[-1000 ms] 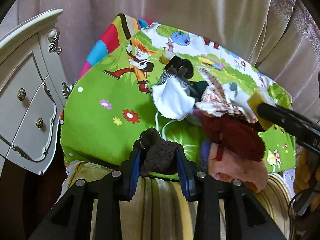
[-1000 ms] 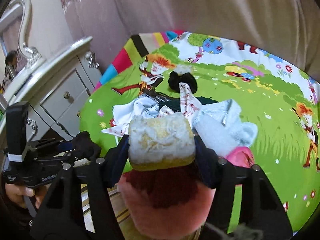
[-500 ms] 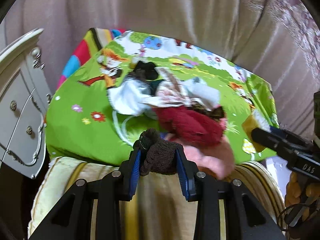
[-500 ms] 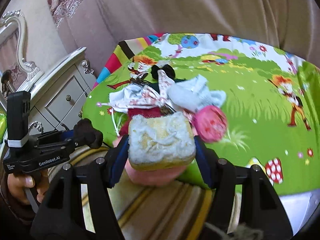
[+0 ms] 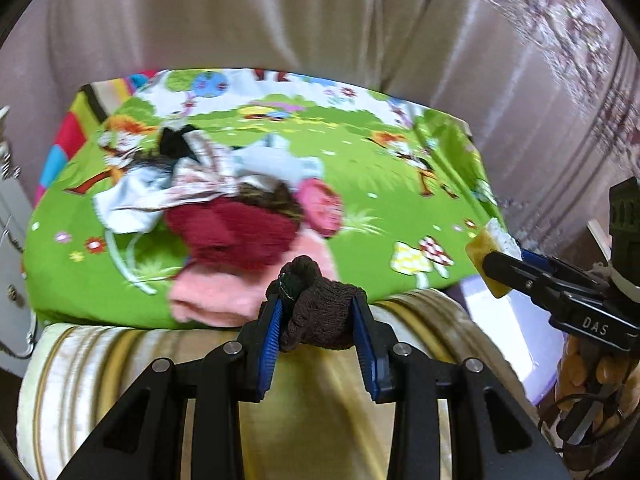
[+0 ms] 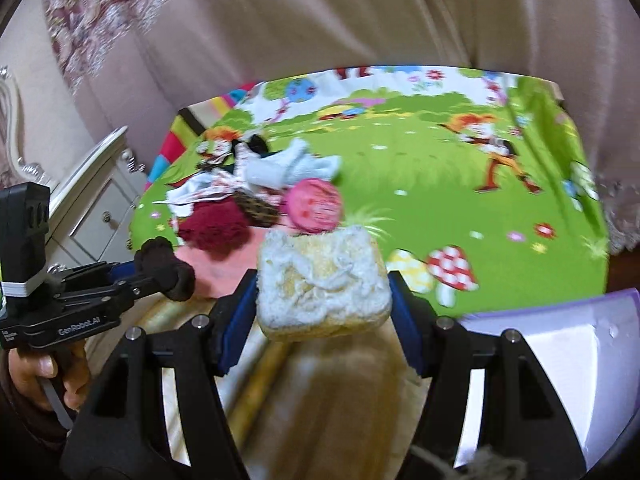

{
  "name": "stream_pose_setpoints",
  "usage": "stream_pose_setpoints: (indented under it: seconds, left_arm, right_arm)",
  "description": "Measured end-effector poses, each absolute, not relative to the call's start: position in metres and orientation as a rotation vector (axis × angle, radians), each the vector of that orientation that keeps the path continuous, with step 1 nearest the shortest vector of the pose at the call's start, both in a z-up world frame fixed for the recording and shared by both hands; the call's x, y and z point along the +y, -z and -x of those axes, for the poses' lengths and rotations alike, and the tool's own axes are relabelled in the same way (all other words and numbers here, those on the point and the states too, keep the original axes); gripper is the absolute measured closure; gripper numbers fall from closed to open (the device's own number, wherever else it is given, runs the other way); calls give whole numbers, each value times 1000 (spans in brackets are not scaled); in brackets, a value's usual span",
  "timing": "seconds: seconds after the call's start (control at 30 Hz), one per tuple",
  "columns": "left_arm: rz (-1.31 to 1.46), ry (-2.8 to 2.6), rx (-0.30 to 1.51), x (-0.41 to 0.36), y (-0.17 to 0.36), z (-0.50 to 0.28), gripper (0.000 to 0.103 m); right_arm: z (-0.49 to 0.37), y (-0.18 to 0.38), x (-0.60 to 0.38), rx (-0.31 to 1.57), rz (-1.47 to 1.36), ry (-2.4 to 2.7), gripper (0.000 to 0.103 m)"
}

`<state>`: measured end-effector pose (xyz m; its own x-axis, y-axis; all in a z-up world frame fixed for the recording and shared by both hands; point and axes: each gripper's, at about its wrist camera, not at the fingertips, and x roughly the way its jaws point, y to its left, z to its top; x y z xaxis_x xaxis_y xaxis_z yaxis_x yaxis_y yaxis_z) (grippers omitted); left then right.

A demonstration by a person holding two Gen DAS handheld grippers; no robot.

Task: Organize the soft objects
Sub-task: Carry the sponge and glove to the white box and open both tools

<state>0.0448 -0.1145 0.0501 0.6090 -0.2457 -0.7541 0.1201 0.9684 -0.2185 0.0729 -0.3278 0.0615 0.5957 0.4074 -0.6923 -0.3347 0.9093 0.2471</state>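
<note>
My left gripper [image 5: 318, 312] is shut on a dark brown knitted glove [image 5: 316, 304], held over the near edge of the bed; it also shows in the right wrist view [image 6: 160, 268]. My right gripper [image 6: 322, 292] is shut on a yellow sponge with a white fluffy face [image 6: 322, 280], seen at the right of the left wrist view [image 5: 490, 254]. A pile of soft things lies on the green cartoon sheet [image 5: 380, 184]: a dark red cloth [image 5: 232, 232], a pink towel [image 5: 216, 296], a pink round item [image 6: 312, 206], and white cloths [image 6: 288, 166].
A white carved dresser [image 6: 92, 200] stands left of the bed. A lilac plastic bin [image 6: 560, 340] sits at the right foot of the bed. Beige curtains [image 5: 320, 20] hang behind. A striped cream bed end [image 5: 120, 360] lies below both grippers.
Both grippers have swung right and pulled back from the pile, each still holding its item. The lilac bin has come into view at the right.
</note>
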Motion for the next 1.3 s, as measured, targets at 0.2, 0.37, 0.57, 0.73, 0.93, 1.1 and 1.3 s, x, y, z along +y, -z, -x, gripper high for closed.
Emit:
stream_pose_setpoints:
  seconds: [0.2, 0.37, 0.57, 0.73, 0.93, 1.1, 1.3]
  left_arm:
    - [90, 326, 916, -173, -51, -44, 67]
    - [40, 420, 928, -218, -51, -40, 67]
    - [-2, 524, 962, -267, -46, -35, 67]
    - [-22, 580, 976, -295, -44, -32, 67]
    - [-30, 666, 999, -323, -42, -28, 54]
    - [-35, 695, 978, -328, -45, -20, 31]
    - [-46, 669, 897, -320, -60, -12, 20]
  right_arm:
    - [-57, -56, -383, 823, -129, -315, 36]
    - [-42, -51, -423, 820, -126, -200, 36]
    - [-28, -42, -468, 827, -152, -82, 35]
    - [-17, -36, -495, 828, -175, -25, 34]
    - [-10, -35, -514, 821, -189, 38, 21]
    - [-7, -37, -518, 798, -191, 81, 14]
    - [-6, -47, -509, 738, -205, 71, 7]
